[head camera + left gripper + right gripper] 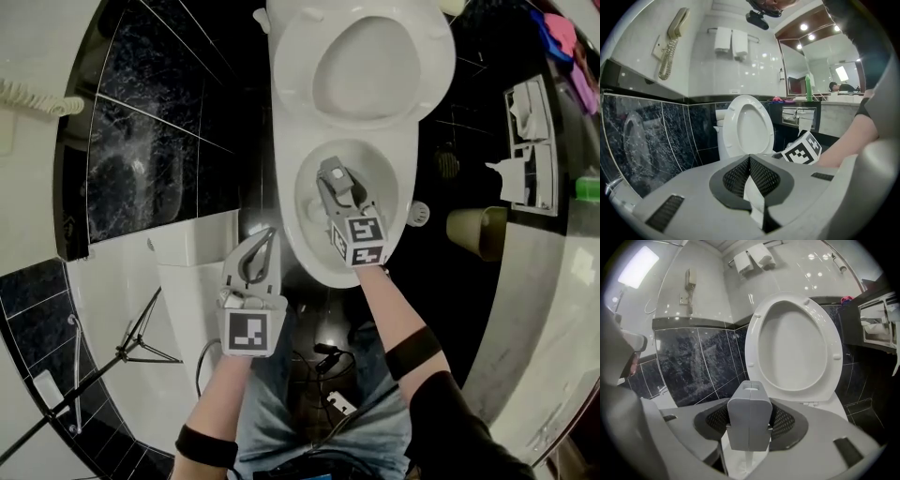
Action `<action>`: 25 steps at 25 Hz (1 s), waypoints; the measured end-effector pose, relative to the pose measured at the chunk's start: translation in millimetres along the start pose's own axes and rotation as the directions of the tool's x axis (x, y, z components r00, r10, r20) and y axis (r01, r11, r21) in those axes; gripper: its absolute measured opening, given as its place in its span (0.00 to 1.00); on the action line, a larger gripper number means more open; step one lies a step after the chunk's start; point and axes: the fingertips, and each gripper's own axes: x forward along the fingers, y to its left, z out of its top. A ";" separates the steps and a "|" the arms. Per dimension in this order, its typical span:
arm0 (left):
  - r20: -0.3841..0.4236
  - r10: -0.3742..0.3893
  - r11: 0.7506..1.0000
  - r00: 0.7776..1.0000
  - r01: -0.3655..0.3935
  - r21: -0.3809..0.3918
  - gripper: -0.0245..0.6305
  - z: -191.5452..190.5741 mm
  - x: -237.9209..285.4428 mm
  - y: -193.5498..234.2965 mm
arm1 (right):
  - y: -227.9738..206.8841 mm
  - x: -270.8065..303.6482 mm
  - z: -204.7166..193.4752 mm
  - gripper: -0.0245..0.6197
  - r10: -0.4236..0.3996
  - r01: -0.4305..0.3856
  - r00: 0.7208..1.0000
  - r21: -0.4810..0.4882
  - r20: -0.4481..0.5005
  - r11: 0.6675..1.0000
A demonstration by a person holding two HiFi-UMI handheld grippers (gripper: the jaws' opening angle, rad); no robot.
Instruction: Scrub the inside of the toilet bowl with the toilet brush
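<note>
Now the right hand-held gripper [341,195] is clamped on the grey block-shaped handle of the white-shafted toilet brush [749,420]. Its shaft runs straight down from the jaws into the white ceramic toilet bowl [314,258], with the head hidden below. The left hand-held gripper [265,246], jaws together and empty, hangs outside the bowl's left rim, farther from the work.

The toilet brush [749,423] is cut off below, its head unseen.

We see a wall phone [672,42]; right of it two white towels [731,42], below it black marbled tiles [647,140].
</note>
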 end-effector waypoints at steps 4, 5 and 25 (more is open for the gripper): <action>-0.001 0.008 1.000 1.000 -0.008 -0.008 0.04 -3.6 1.0 10.8 | -13.5 18.1 10.5 0.40 -0.034 0.034 0.999 0.009 0.015 0.999; -0.003 0.008 1.000 1.000 -0.008 -0.008 0.04 -4.7 1.4 12.5 | -16.2 20.5 13.1 0.40 -0.040 0.040 0.999 0.008 0.018 0.999; -0.015 -0.033 0.999 0.999 0.033 -0.027 0.04 -7.9 19.3 -11.6 | -109.3 5.9 31.9 0.40 -0.223 0.226 0.974 -0.158 0.038 0.961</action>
